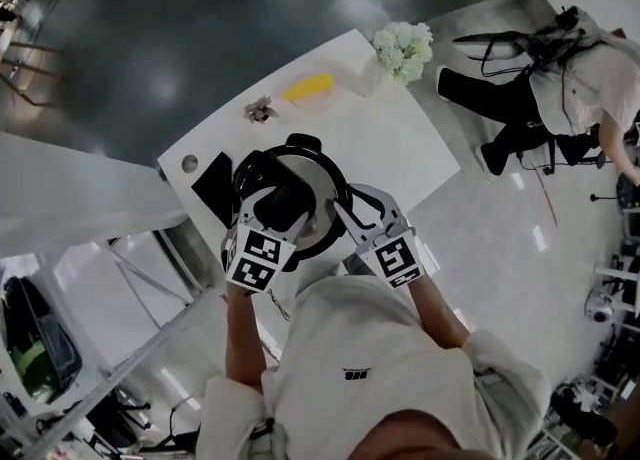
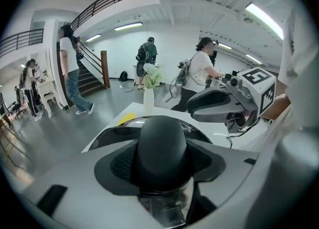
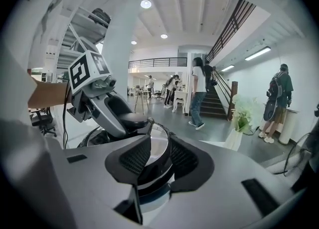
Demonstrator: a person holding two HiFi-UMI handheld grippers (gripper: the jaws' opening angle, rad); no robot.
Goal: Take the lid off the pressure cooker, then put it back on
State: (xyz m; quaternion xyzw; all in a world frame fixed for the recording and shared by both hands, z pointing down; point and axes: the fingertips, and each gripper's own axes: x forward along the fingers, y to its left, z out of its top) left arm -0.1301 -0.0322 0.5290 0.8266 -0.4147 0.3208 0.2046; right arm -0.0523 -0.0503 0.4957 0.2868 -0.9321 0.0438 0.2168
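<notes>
Leftmost, one black slab point(image 1: 212, 186) lies on the white bench point(image 1: 400, 148) beside the single pressure cooker point(image 1: 300, 143), which stands at the bench's near edge with its one lid point(image 1: 322, 188) on. Of the two grippers, the left gripper point(image 1: 272, 203) slants down from a bare forearm and is clamped half-wide on the lid's black knob point(image 2: 162, 143). The right gripper point(image 1: 345, 210) lies flatter and pinches the cooker's right rim narrowly. One yellow object point(image 1: 308, 87) and one vase of flowers point(image 1: 404, 50) sit at the far edge.

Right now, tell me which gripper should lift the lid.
Left. The left gripper is closed on the lid's knob; the right gripper clamps the cooker's side handle, steadying it.
</notes>
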